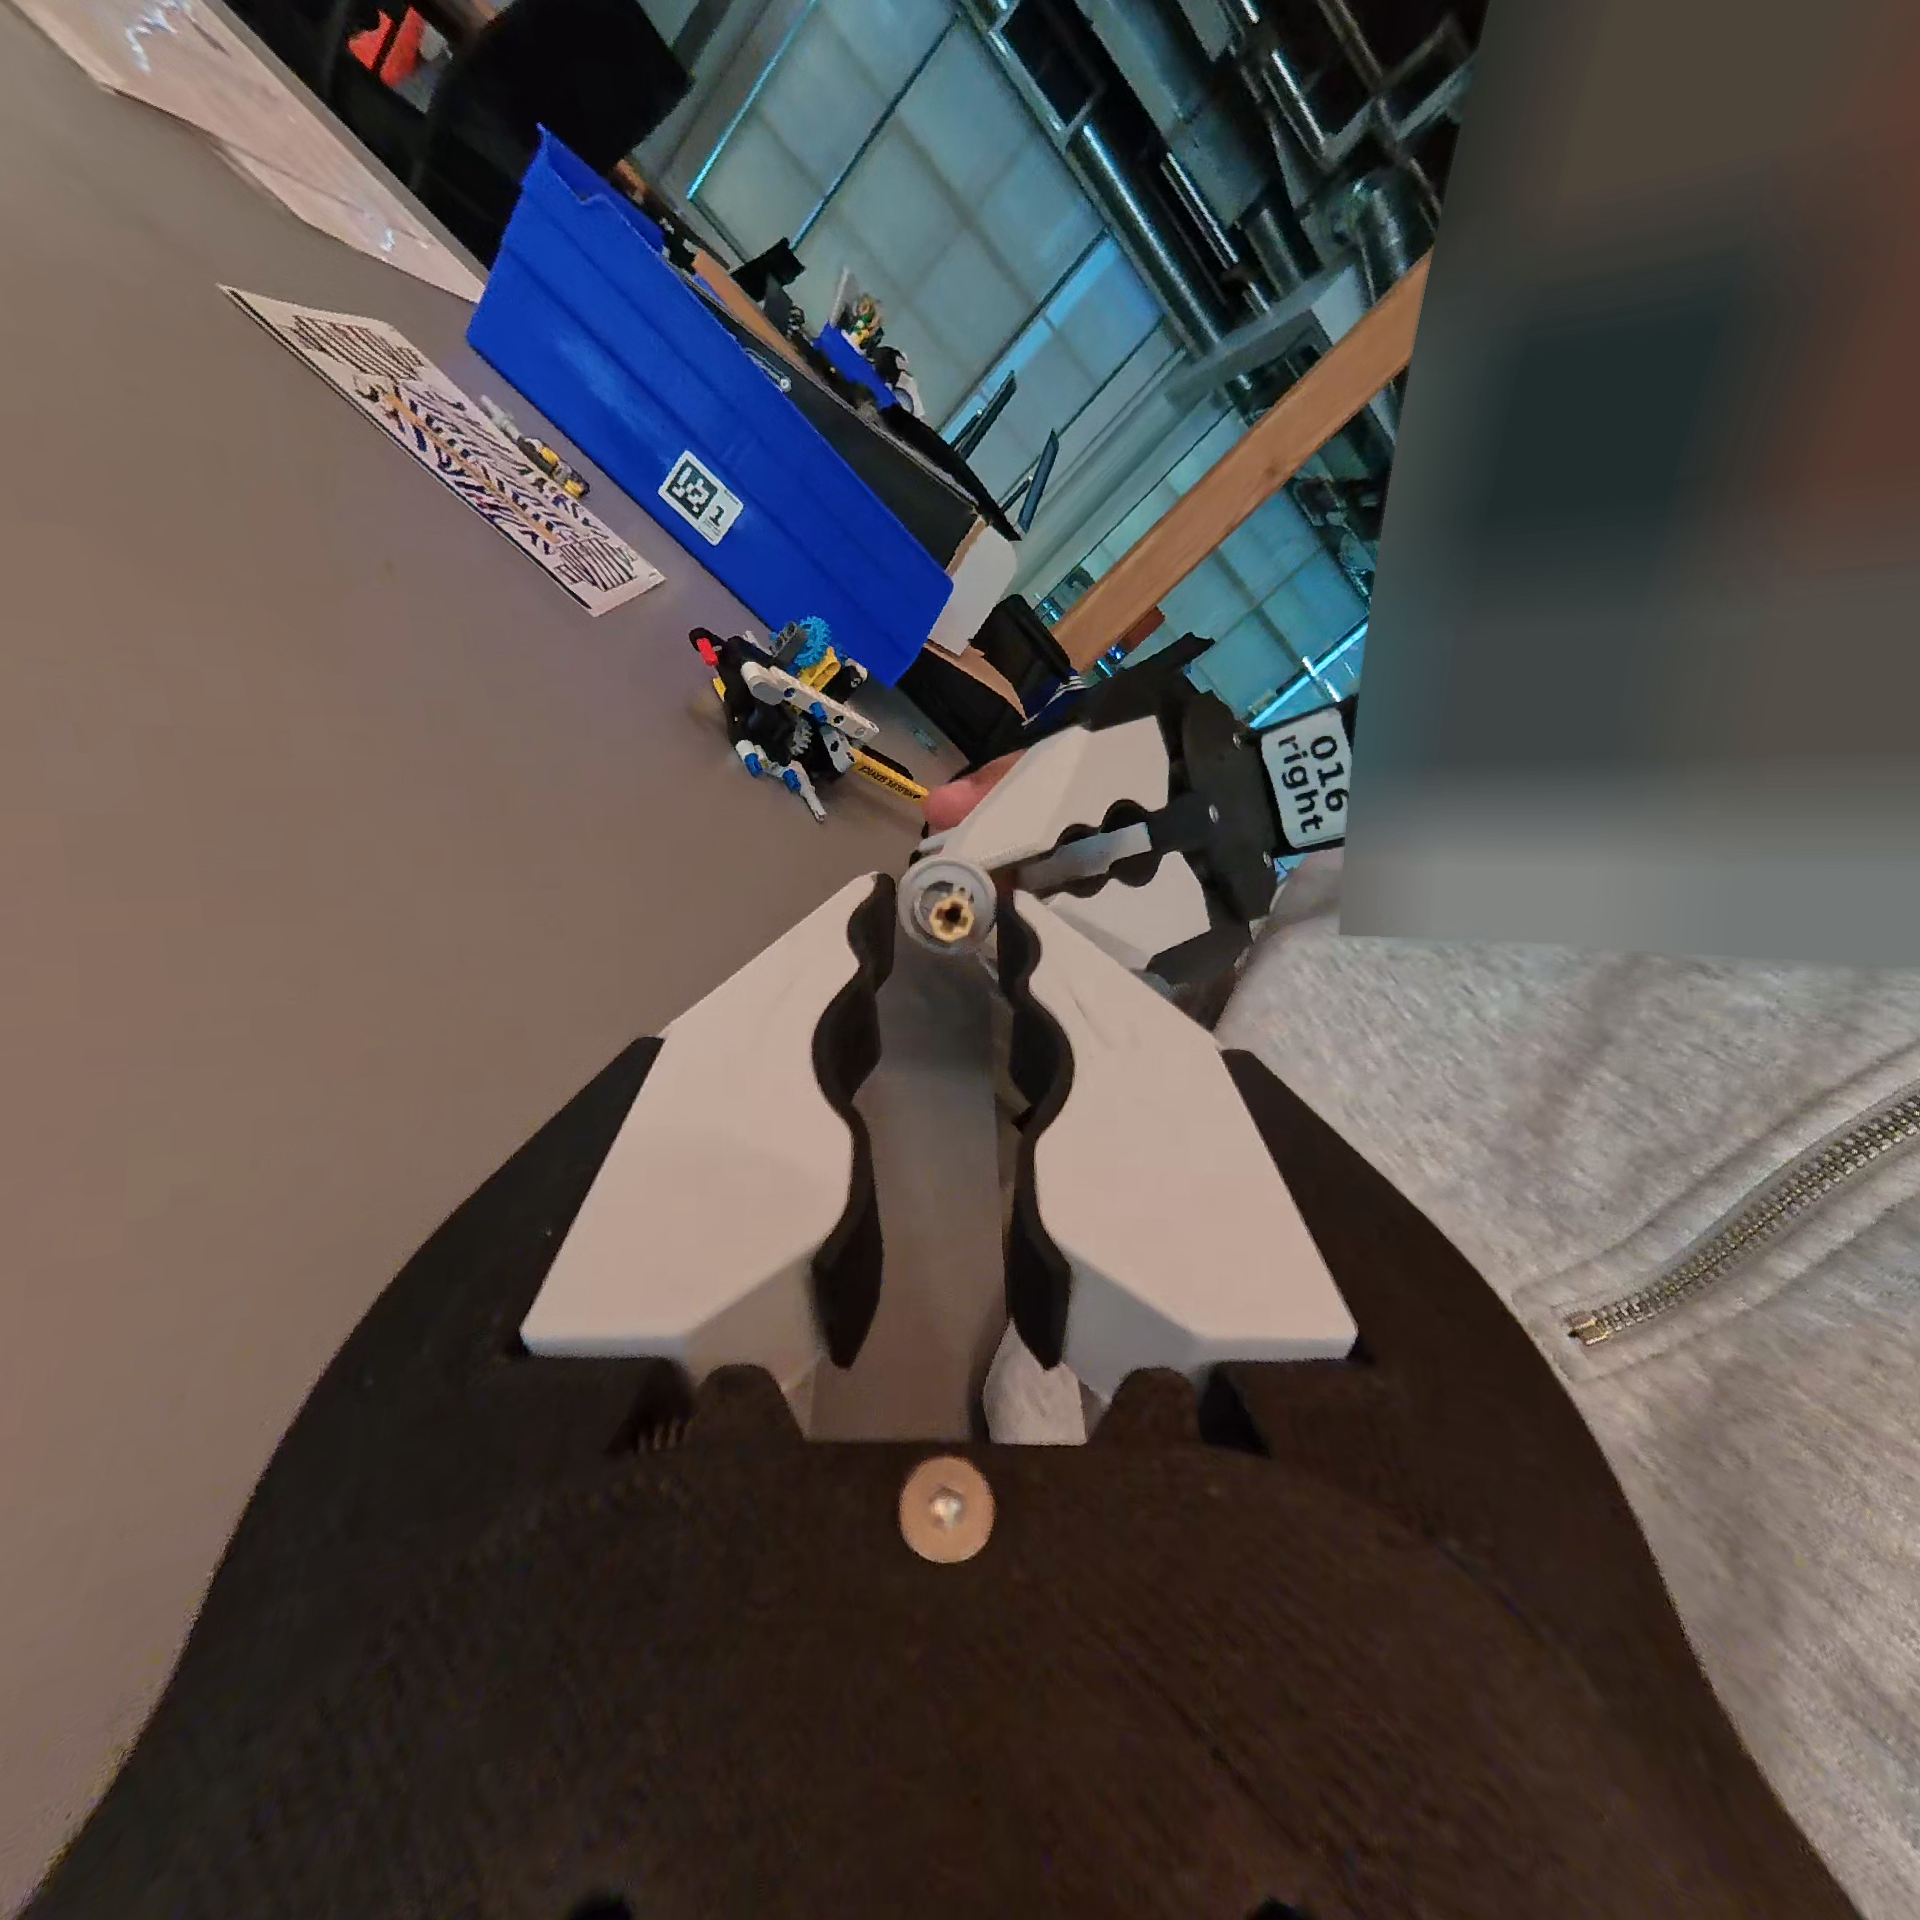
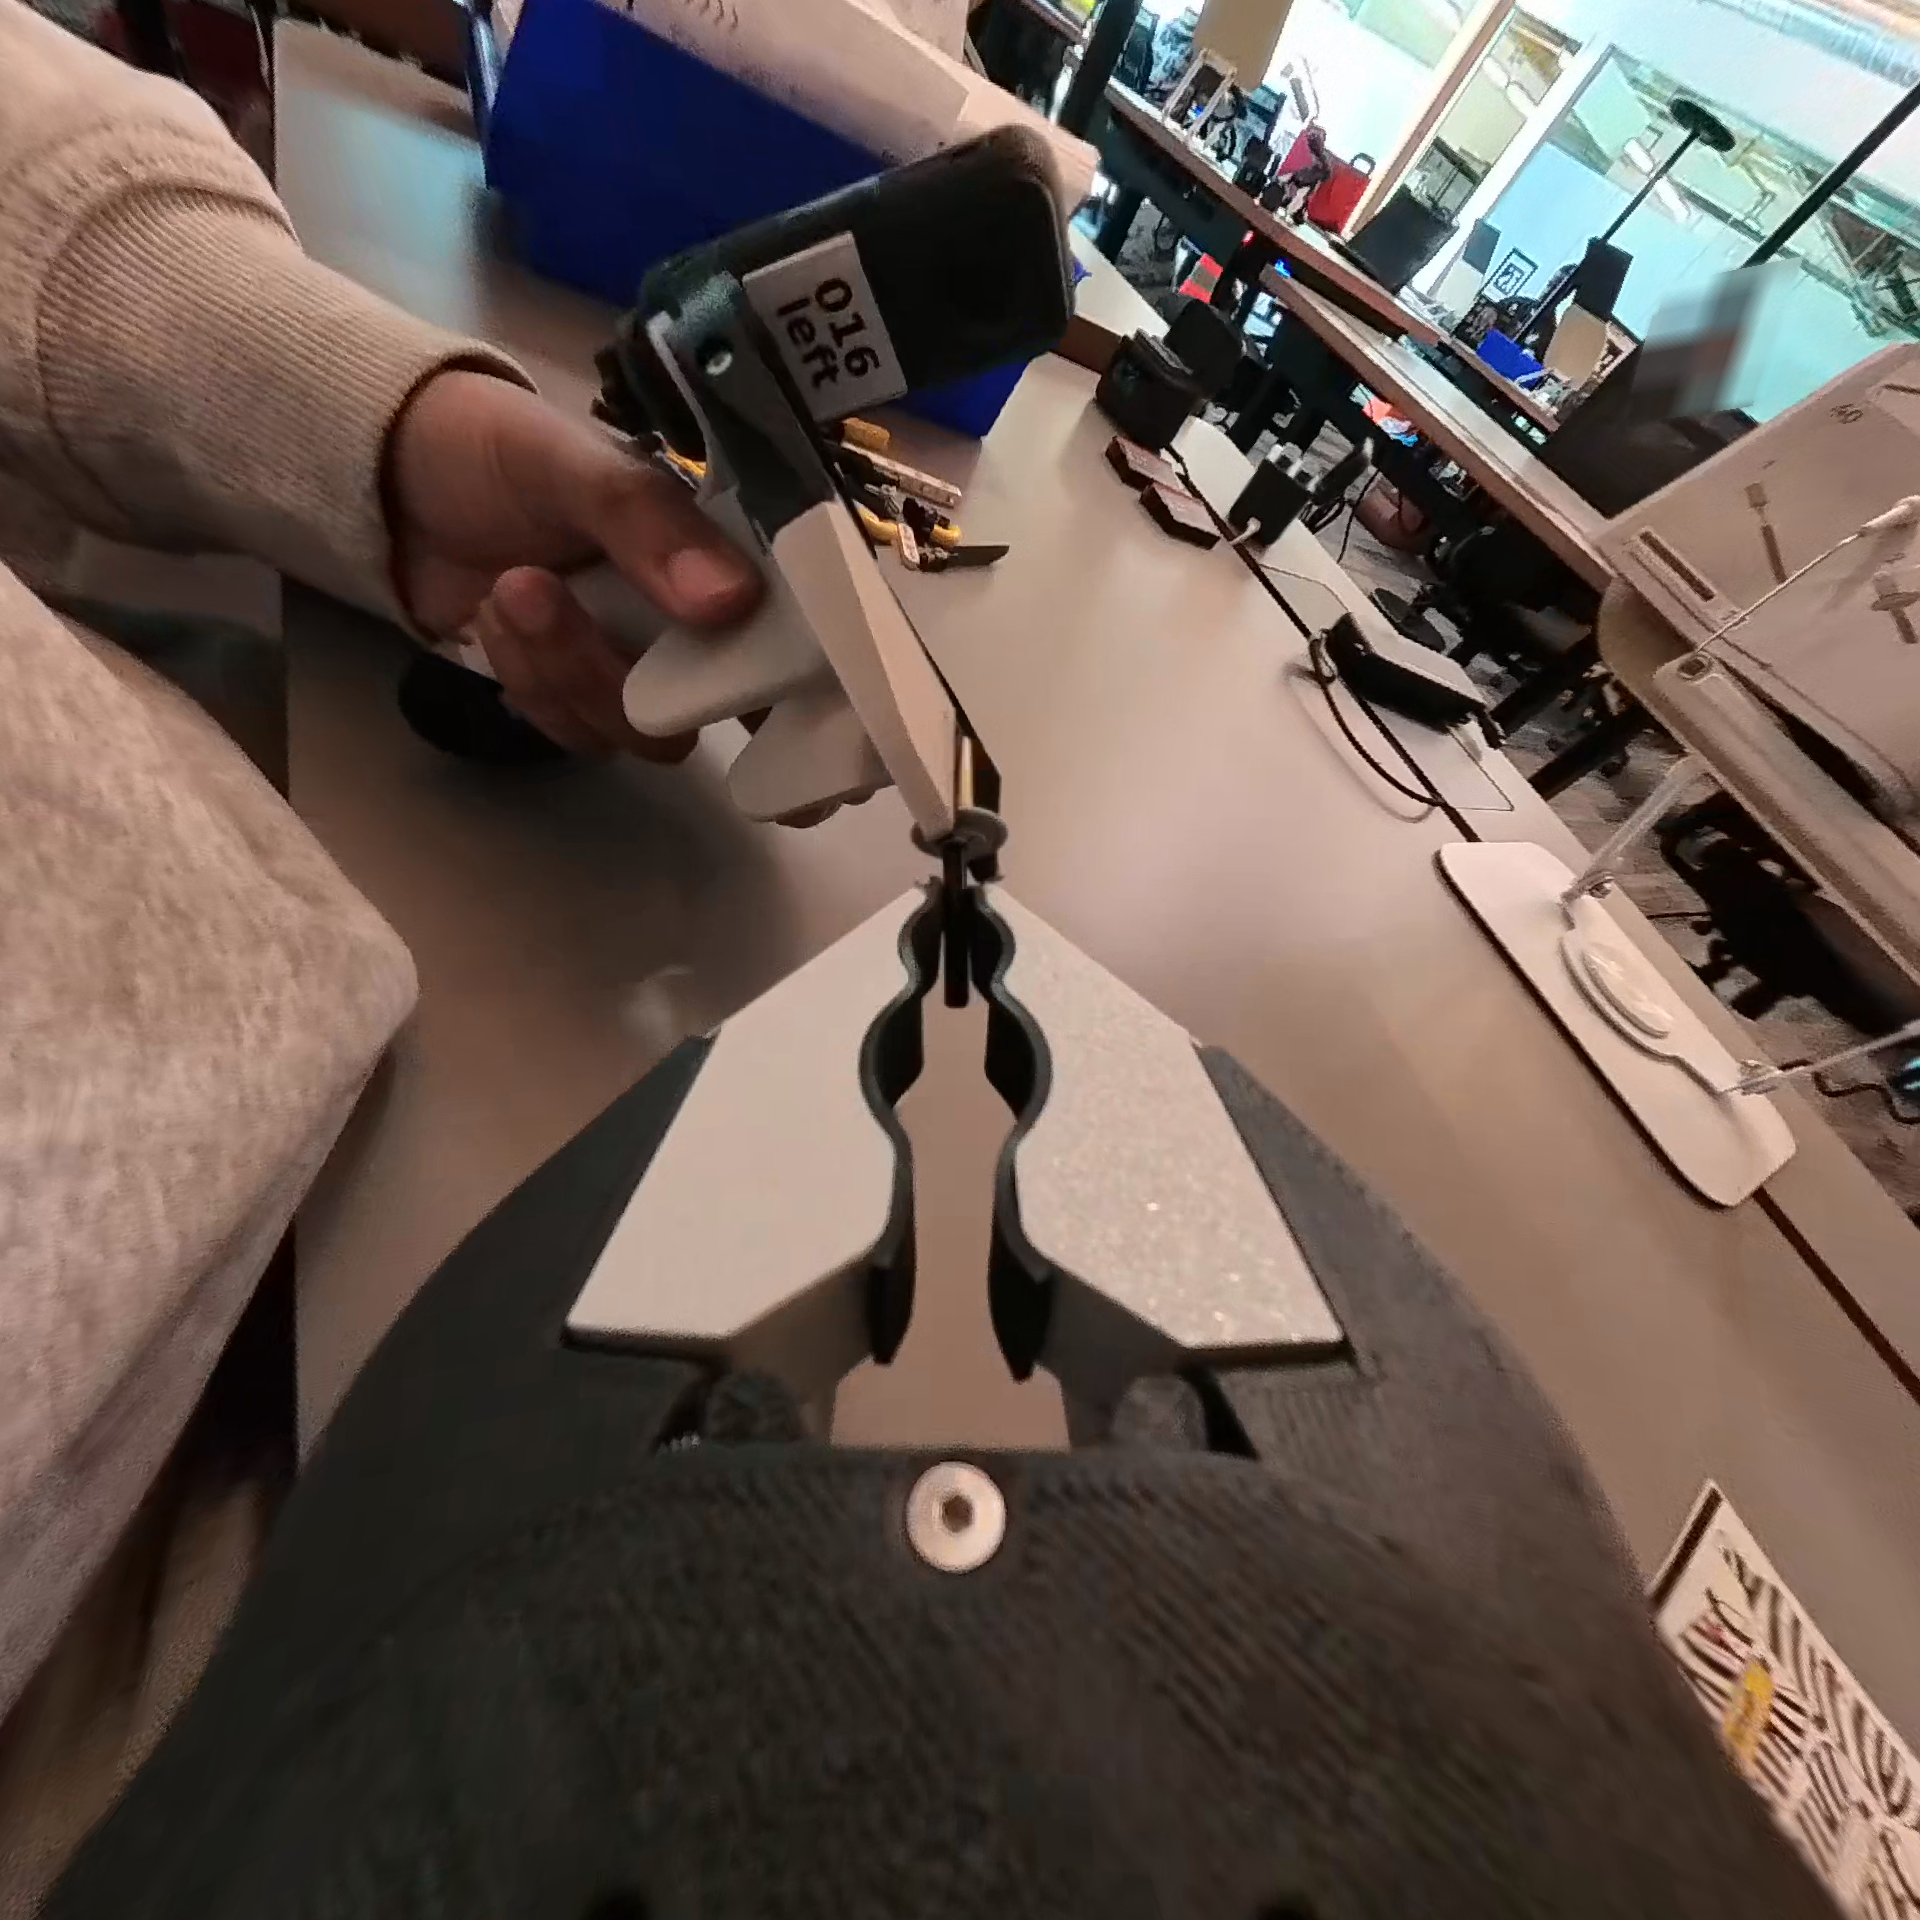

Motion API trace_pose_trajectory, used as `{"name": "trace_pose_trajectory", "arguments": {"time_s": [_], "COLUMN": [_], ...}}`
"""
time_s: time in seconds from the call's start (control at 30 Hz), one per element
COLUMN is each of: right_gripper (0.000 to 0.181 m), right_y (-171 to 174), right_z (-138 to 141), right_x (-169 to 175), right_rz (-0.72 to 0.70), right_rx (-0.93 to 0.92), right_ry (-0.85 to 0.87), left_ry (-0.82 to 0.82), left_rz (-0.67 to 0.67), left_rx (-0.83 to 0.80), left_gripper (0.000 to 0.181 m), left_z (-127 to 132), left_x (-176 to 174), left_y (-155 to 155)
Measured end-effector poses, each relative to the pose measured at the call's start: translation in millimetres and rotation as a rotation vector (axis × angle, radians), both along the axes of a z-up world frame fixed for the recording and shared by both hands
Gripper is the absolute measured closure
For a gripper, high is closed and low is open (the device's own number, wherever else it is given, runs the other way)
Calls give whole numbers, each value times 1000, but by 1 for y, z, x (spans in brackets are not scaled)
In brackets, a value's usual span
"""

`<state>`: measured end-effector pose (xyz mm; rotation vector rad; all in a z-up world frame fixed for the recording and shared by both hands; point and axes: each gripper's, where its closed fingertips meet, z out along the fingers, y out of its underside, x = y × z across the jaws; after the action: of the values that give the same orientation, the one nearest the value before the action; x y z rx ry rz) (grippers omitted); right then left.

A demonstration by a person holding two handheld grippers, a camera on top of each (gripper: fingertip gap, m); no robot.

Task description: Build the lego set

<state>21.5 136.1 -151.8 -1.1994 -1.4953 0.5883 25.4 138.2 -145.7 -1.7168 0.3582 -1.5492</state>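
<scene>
Both grippers met in the air above the grey table, off its near edge. The left gripper was closed narrowly on a small grey round lego piece with a tan cross-holed centre, its bore pointing straight back along the fingers toward the camera. The right gripper pinched a thin black axle between its tips, long axis running forward along the fingers, its far end meeting the grey piece; whether it had entered the hole was too small to tell.

The half-built lego model, black, yellow and blue, sat near the end of the blue bin, with a striped printed sheet lying alongside the bin's long wall. A hand in a beige sleeve wrapped the left gripper's handle, hiding parts of the table behind. A grey zipped sweatshirt filled one corner.

Beyond ran long desks, monitors, glass partitions and exposed ducting.
</scene>
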Motion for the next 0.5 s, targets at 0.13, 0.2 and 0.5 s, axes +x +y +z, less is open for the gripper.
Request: {"name": "trace_pose_trajectory", "arguments": {"time_s": [0.13,0.2,0.5], "right_gripper": [179,179,179], "right_y": [0,0,-9], "right_z": [0,2,41], "right_x": [-1,0,-3], "right_rz": [-4,2,164], "right_rx": [8,-27,-712], "right_ry": [-4,21,395], "left_ry": [-36,-83,-225], "left_rz": [-16,-39,-66], "left_rx": [1,0,80], "left_gripper": [163,155,156], "left_z": [4,9,36], "left_x": [-1,0,5], "left_y": [-1,-4,-14]}}
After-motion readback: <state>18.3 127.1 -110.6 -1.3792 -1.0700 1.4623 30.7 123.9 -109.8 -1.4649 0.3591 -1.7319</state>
